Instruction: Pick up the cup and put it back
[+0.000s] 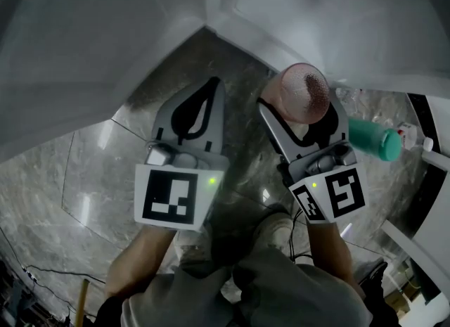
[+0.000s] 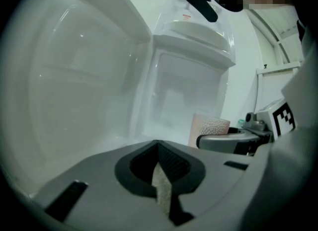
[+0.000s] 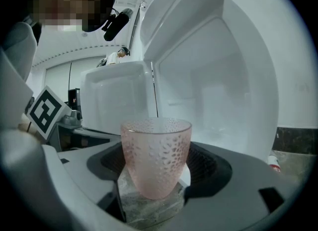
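Clasping the pink cup (image 3: pixel 156 155), right gripper (image 1: pixel 304 107) hangs above marble floor (image 1: pixel 91 171); left gripper (image 1: pixel 213 86) clenched.

A: Left gripper (image 2: pixel 159 148): fingers meet at the tips, nothing between them.
B: Noted. At right, the right gripper (image 2: pixel 226 139) clamps a pink dimpled cup (image 2: pixel 207 127), upright. Behind: white cabinet (image 2: pixel 191 91), its door (image 2: pixel 84 71) swung wide at left.

We see a pale pink, dimple-patterned cup (image 3: pixel 156 155), a teal bottle (image 1: pixel 373 138) at its three o'clock, and a grey, veined marble floor (image 1: pixel 77 178).
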